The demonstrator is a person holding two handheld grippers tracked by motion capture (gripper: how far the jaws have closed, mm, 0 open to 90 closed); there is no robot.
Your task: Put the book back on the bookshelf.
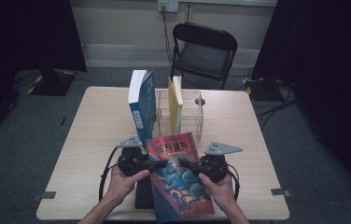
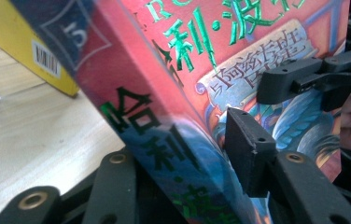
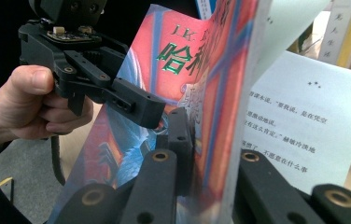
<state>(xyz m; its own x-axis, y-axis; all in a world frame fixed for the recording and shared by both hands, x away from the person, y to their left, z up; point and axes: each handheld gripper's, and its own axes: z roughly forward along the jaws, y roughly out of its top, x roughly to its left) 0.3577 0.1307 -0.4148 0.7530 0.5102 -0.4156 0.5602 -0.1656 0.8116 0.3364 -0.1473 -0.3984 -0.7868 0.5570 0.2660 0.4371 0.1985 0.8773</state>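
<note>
I hold the red book (image 1: 179,179) up over the tabletop's (image 1: 94,135) near edge. My left gripper (image 1: 157,164) grips its spine edge, jaws nearly closed on it. My right gripper (image 1: 188,164) is clamped tight on the front cover, pages (image 3: 299,116) open behind.

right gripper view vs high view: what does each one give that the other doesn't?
Right gripper view alone: a printed page of Chinese text under the lifted cover, with the right gripper shut on that cover's edge. High view alone: the blue book and yellow book upright at the clear acrylic stand, and the folding chair. Both: the red Harry Potter book and the left gripper at its cover.
</note>
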